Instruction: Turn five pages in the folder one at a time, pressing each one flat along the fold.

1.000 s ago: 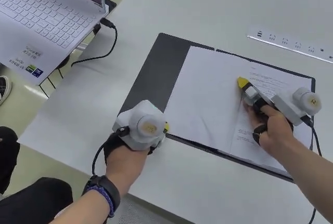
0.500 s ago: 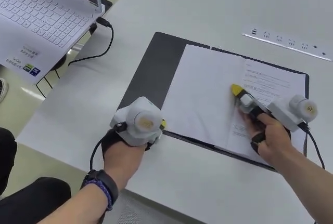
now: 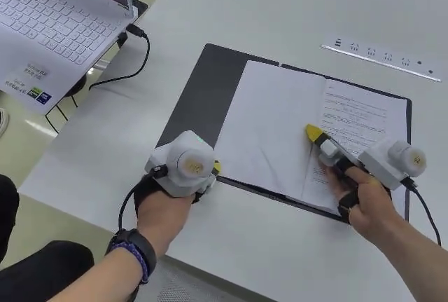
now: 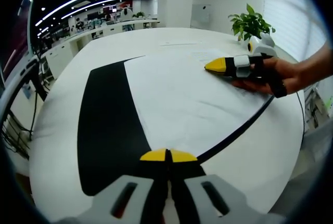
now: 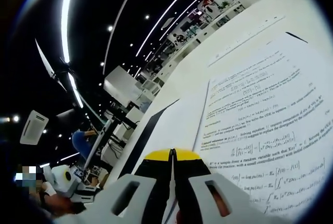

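**Both grippers closed at the spread folder**

The black folder (image 3: 201, 99) is shown lying open on the white table (image 3: 280, 15). The right gripper (image 3: 311, 132), its jaws pressed together with nothing between them, is laid with its yellow tips on the paper at the fold, between the blank turned page (image 3: 269, 116) and the printed page (image 3: 358, 114). The left gripper (image 3: 216, 168), its jaws likewise together and empty, is held at the near edge of the folder's cover; contact cannot be told.

Found the folder (image 3: 203, 99) open on the table (image 3: 280, 8) — laptop (image 3: 56, 29) to its left, power strip (image 3: 381, 58) behind it. Found the left gripper (image 3: 215, 169) at its near edge, the right gripper (image 3: 310, 132) on the fold.
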Motion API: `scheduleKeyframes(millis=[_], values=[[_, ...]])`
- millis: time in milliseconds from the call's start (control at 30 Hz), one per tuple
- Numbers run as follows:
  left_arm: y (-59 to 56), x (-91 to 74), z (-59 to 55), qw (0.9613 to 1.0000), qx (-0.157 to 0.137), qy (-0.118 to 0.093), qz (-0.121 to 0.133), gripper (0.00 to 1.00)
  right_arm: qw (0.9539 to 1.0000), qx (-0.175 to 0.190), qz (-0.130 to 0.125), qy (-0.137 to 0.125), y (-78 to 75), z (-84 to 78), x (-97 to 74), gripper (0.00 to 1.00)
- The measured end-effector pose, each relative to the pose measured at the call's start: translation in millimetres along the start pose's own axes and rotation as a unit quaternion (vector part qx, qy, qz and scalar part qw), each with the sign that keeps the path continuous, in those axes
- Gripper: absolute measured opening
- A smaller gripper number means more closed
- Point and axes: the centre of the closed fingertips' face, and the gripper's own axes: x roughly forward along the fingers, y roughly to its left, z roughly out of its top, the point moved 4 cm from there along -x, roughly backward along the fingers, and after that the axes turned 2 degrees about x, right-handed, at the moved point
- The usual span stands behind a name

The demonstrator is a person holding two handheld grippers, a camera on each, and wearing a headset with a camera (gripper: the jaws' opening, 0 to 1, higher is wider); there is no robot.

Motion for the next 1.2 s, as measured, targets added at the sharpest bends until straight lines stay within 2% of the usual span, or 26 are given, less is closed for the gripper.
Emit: scheduleKeyframes(millis=[233, 300, 633, 1033, 1200], values=[[0.3, -0.1, -0.4, 1.0000, -0.002, -0.003, 0.000, 0.00, 0.9999, -0.004, 0.006, 0.015, 7.4, -14.5, -10.7, 0.00], [0.2, -0.1, -0.4, 1.0000, -0.002, -0.003, 0.000, 0.00, 0.9997, -0.006, 0.008, 0.021, 3.9, -14.7, -10.8, 0.00], [-0.1, -0.3, -0.1, 1.0000, -0.001, -0.003, 0.000, 0.00, 0.9977, -0.027, 0.021, 0.058, 7.8, -33.5, -24.9, 0.00], [0.0, 0.1, -0.5, 1.0000, -0.001, -0.004, 0.000, 0.00, 0.9974, -0.019, 0.026, 0.064, 7.4, -46.4, -33.0, 0.00], [-0.2, -0.7, -0.1, 1.0000, -0.001, -0.004, 0.000, 0.00, 0.9961, -0.025, 0.031, 0.079, 11.3, -52.1, -37.2, 0.00]])
